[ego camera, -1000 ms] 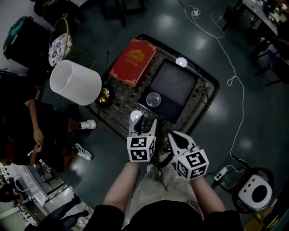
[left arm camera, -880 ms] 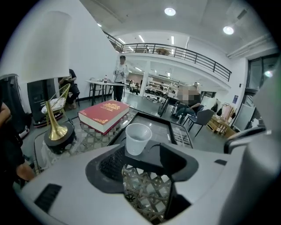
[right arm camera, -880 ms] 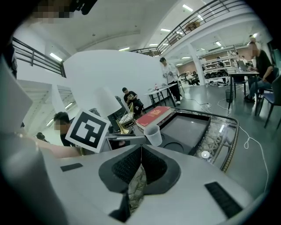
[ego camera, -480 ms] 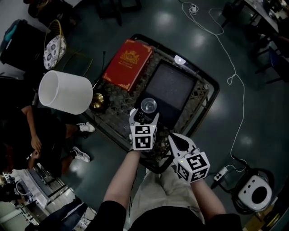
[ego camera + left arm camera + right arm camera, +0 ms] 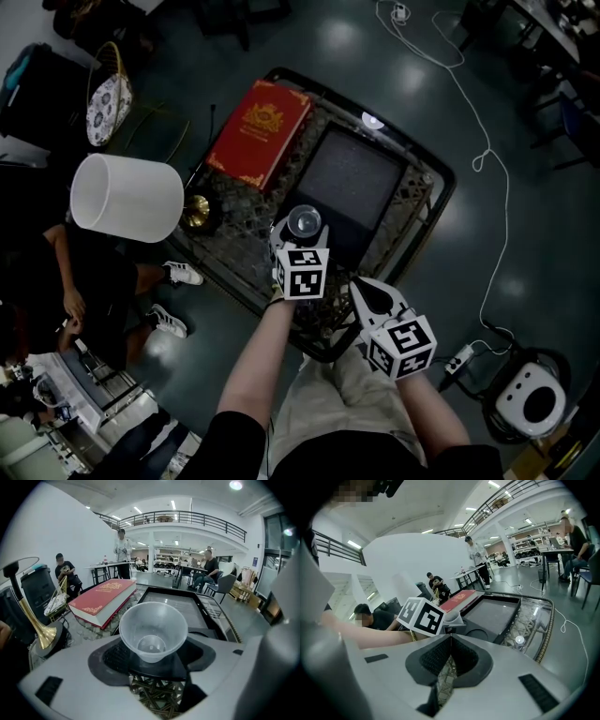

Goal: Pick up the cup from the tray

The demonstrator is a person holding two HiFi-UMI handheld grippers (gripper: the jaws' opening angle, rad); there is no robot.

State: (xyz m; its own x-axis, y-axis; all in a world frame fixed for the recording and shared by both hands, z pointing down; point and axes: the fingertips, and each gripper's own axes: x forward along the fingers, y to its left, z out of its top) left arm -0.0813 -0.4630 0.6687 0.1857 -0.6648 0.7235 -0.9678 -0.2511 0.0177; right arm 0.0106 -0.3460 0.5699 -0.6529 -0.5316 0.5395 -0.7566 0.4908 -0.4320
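Observation:
A clear plastic cup (image 5: 304,221) stands upright on the near left corner of the black tray (image 5: 354,178). My left gripper (image 5: 300,238) has reached it. In the left gripper view the cup (image 5: 153,629) sits between the wide-spread dark pads (image 5: 115,657), which stand clear of its sides. These jaws have just been opening, with the cup between them. The tray (image 5: 187,609) stretches away behind the cup. My right gripper (image 5: 372,298) hangs at the table's near edge, shut, its pads (image 5: 440,658) meeting with nothing between them.
A red book (image 5: 260,133) lies left of the tray on the lattice-top table (image 5: 417,202). A lamp with a white shade (image 5: 127,197) and a brass foot (image 5: 195,212) stands at the left edge. A seated person (image 5: 66,272) is left; a white cable (image 5: 473,141) crosses the floor.
My left gripper has moved forward and down from the table's near edge to the cup and now has its jaws either side of it. The right gripper has hardly shifted.

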